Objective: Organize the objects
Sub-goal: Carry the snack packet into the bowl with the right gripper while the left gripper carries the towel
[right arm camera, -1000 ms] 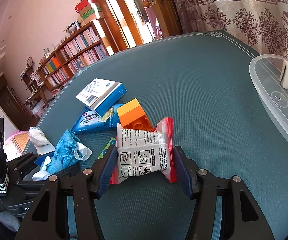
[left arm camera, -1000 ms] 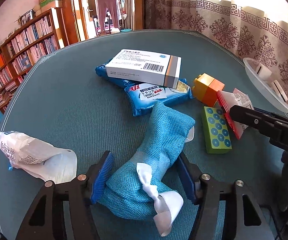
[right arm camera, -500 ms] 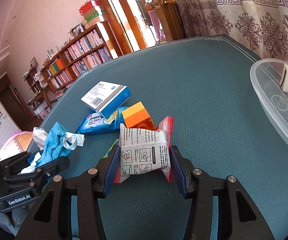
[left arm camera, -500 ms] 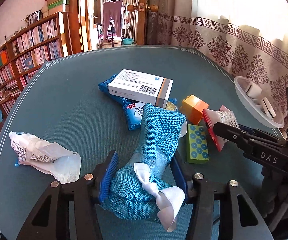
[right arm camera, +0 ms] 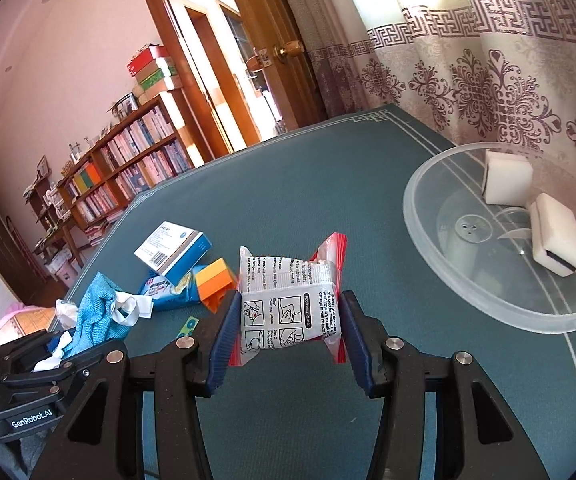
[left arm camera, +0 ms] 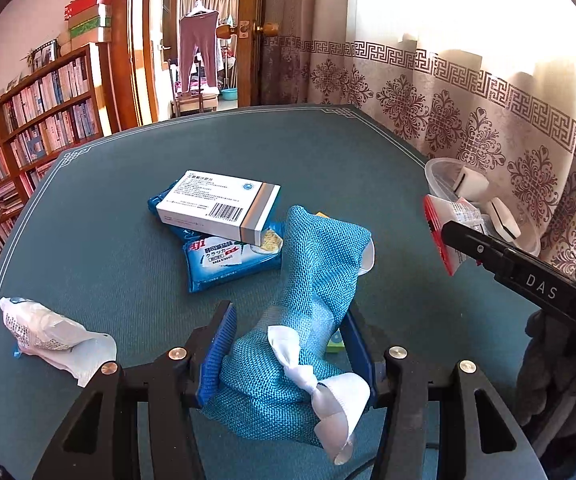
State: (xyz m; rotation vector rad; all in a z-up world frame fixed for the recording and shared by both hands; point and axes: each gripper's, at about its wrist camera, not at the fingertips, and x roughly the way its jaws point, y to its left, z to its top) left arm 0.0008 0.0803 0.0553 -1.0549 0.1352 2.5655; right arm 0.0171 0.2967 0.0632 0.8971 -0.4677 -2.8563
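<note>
My left gripper (left arm camera: 286, 312) is shut on a blue mesh pouch (left arm camera: 320, 248) tied with a white ribbon. The pouch stands up between the pads, lifted off the teal table (left arm camera: 328, 152). My right gripper (right arm camera: 290, 300) is shut on a white packet with red edges (right arm camera: 288, 280), printed with instruction pictures and held above the table. A clear plastic bowl (right arm camera: 420, 240) lies to its right, holding two white sponges (right arm camera: 506, 176). In the left wrist view the packet (left arm camera: 444, 216) shows in front of the bowl.
A white medicine box (left arm camera: 218, 208) rests on blue snack packets (left arm camera: 224, 260) mid-table. An orange block (right arm camera: 216, 282) and a green block (right arm camera: 188, 325) lie beside them. A crumpled white bag (left arm camera: 48, 332) sits at the left. Curtains hang behind the bowl; bookshelves and a door stand beyond.
Both grippers closed tighter on their items and rose. The pouch came off the table. The packet moved away from the orange block toward the bowl.
</note>
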